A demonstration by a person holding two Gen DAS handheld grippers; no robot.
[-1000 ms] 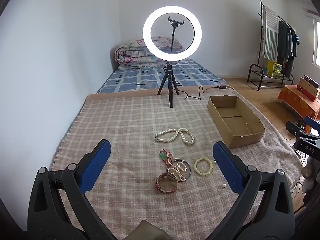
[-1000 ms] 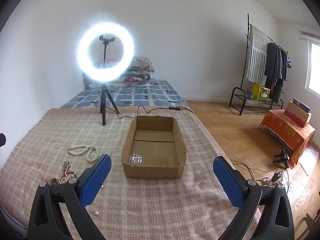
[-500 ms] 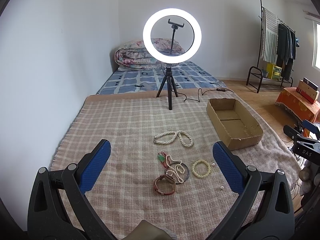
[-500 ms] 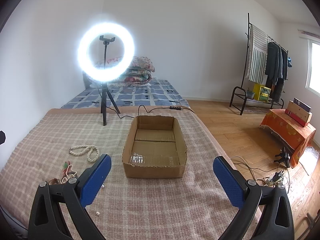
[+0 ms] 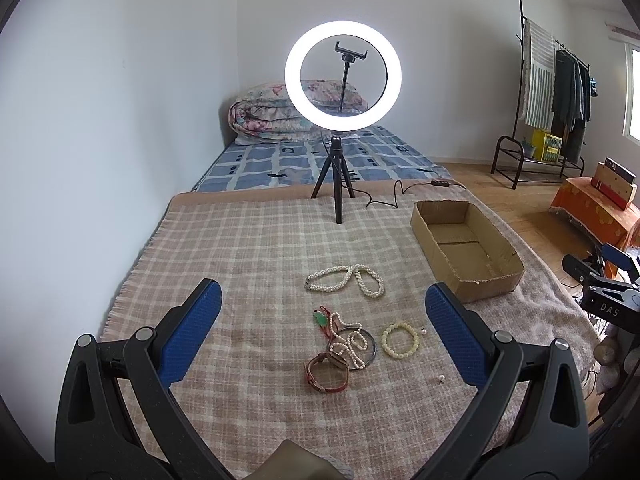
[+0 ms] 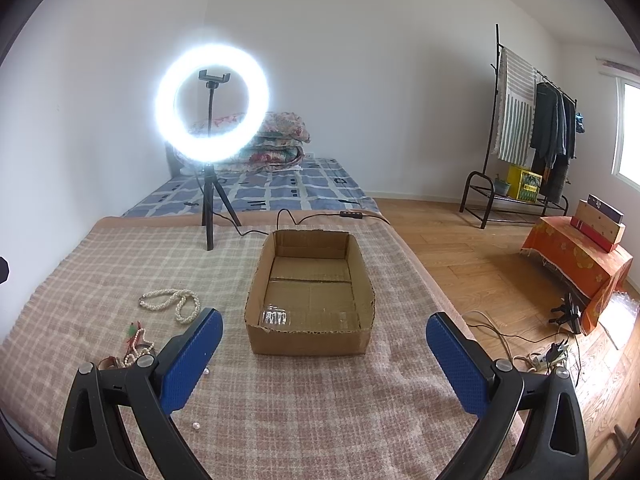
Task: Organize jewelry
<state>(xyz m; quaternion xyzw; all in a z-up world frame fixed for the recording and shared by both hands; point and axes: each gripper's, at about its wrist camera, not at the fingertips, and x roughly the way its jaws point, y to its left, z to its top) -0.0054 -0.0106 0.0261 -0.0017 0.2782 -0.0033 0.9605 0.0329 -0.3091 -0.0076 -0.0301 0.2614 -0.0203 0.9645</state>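
Jewelry lies on a checked blanket [image 5: 248, 248]: a long pearl necklace [image 5: 345, 278], a cream bead bracelet [image 5: 401, 339], a tangle of pearls on a dark bangle [image 5: 352, 344], a brown leather bracelet [image 5: 327, 372] and loose pearls [image 5: 441, 378]. An open cardboard box [image 6: 312, 296] stands to the right, with clear tape on its floor. My left gripper [image 5: 323, 332] is open, above and short of the jewelry pile. My right gripper [image 6: 323, 356] is open, in front of the box. The necklace also shows in the right wrist view [image 6: 172, 302].
A lit ring light on a tripod [image 5: 343, 76] stands at the blanket's far edge, its cable [image 6: 304, 218] trailing behind the box. A mattress with a folded quilt [image 5: 280, 116] lies beyond. Wooden floor, a clothes rack [image 6: 532, 136] and cables are to the right.
The left wrist view has drawn back and up a little, so the jewelry sits slightly farther away. The right gripper has barely moved. Both stay open.
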